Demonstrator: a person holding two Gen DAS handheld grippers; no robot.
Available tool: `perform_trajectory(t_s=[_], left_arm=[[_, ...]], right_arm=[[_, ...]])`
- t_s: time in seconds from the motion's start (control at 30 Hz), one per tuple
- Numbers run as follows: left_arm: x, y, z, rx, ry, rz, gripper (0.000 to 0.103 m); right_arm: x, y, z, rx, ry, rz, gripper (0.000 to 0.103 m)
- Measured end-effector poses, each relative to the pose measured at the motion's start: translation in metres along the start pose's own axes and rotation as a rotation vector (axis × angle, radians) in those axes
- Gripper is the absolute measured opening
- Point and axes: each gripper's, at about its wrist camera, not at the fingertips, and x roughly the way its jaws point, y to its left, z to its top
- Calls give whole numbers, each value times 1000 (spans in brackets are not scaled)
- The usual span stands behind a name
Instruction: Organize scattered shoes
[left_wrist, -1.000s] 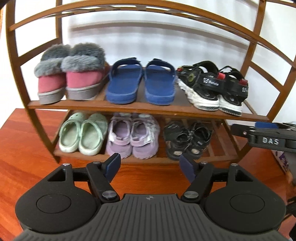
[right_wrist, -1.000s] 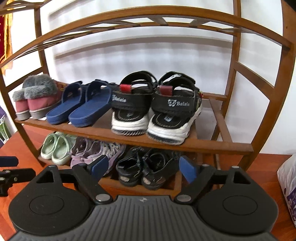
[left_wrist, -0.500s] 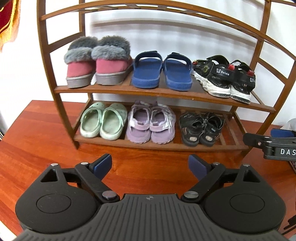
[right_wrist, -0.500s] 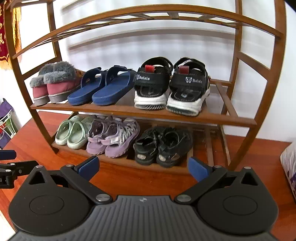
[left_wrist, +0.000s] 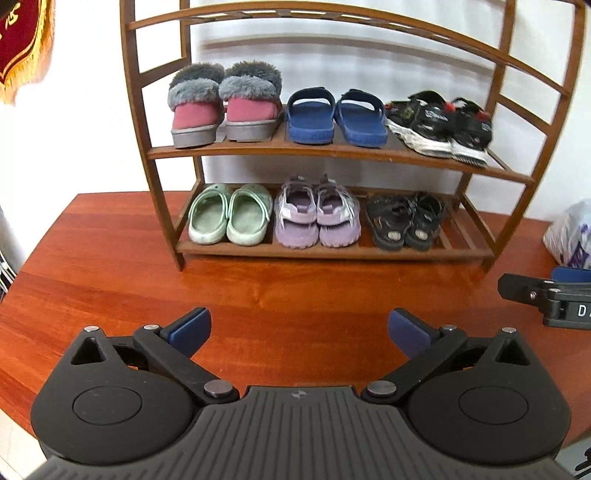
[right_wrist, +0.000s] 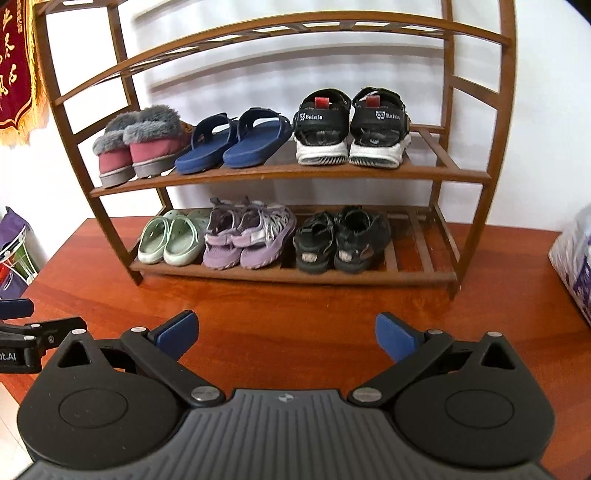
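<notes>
A brown wooden shoe rack (left_wrist: 332, 153) (right_wrist: 280, 171) stands on the red-brown table. Its upper shelf holds pink fur-topped slippers (left_wrist: 225, 107) (right_wrist: 140, 146), blue slides (left_wrist: 334, 116) (right_wrist: 231, 138) and black-and-white sandals (left_wrist: 439, 122) (right_wrist: 351, 127). Its lower shelf holds green clogs (left_wrist: 229, 214) (right_wrist: 170, 240), purple sandals (left_wrist: 317, 216) (right_wrist: 245, 234) and black sandals (left_wrist: 406, 221) (right_wrist: 341, 240). My left gripper (left_wrist: 299, 328) is open and empty, back from the rack. My right gripper (right_wrist: 286, 332) is open and empty, also back from the rack.
A white and purple bag (left_wrist: 570, 236) (right_wrist: 574, 266) lies at the table's right. A red banner (left_wrist: 22, 40) (right_wrist: 16, 66) hangs on the left wall. The table (left_wrist: 110, 266) drops off on the left. The other gripper shows at the frame edges (left_wrist: 546, 299) (right_wrist: 26, 339).
Both grippers have pulled back from the rack, which now looks smaller and farther. Both have stayed open and empty.
</notes>
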Motion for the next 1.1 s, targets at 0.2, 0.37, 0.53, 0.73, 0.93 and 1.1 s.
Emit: perform_trajectory(t_s=[0.2, 0.37, 0.53, 0.73, 0.93, 1.1], left_arm=[[-30, 15, -27, 32, -4, 5, 103], [-49, 24, -41, 38, 3, 13, 103], [-61, 26, -47, 45, 6, -9, 103], [-73, 15, -48, 70, -15, -28, 103], [-72, -4, -43, 75, -26, -44, 103], [-70, -15, -40, 79, -26, -41, 103]], right_arm=[[-34, 25, -33, 13, -17, -29, 102], [-62, 42, -53, 21, -36, -42, 102], [-82, 51, -65, 18, -45, -55, 102], [-100, 51, -74, 22, -62, -63, 102], [-105, 43, -75, 15, -61, -71, 102], [-107, 31, -74, 18, -57, -77, 102]])
